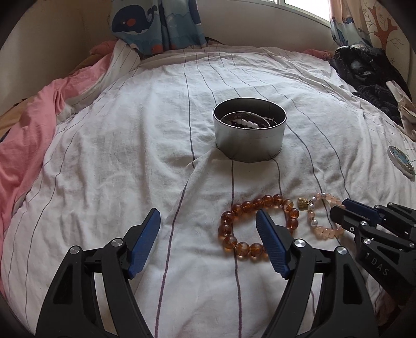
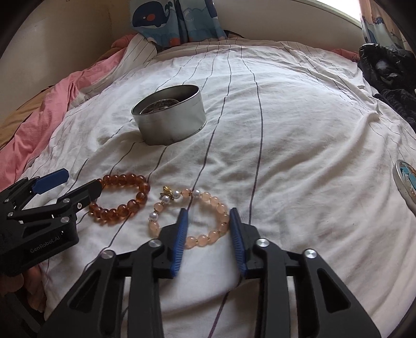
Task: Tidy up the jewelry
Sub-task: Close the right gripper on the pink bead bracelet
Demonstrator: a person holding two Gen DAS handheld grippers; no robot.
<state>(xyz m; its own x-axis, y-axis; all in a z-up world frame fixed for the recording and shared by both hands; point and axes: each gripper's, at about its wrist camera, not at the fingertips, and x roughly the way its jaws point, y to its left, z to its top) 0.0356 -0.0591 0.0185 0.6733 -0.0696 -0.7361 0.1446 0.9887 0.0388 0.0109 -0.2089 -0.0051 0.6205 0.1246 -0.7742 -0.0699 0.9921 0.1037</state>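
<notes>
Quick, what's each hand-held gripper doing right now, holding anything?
Left hand-held gripper: open, straddling the amber bead bracelet, not gripping.
Right hand-held gripper: open around the pink bead bracelet, not gripping.

a bedroom in a home

a bed fills both views, spread with a rumpled white striped duvet (image 1: 130, 124) and a pink sheet (image 1: 31, 135) bunched at one side – whale-print curtains (image 1: 156, 23) hang by a bright window (image 1: 306, 6) at the far end, and dark clothes (image 1: 369, 75) lie heaped on the bed's corner.
</notes>
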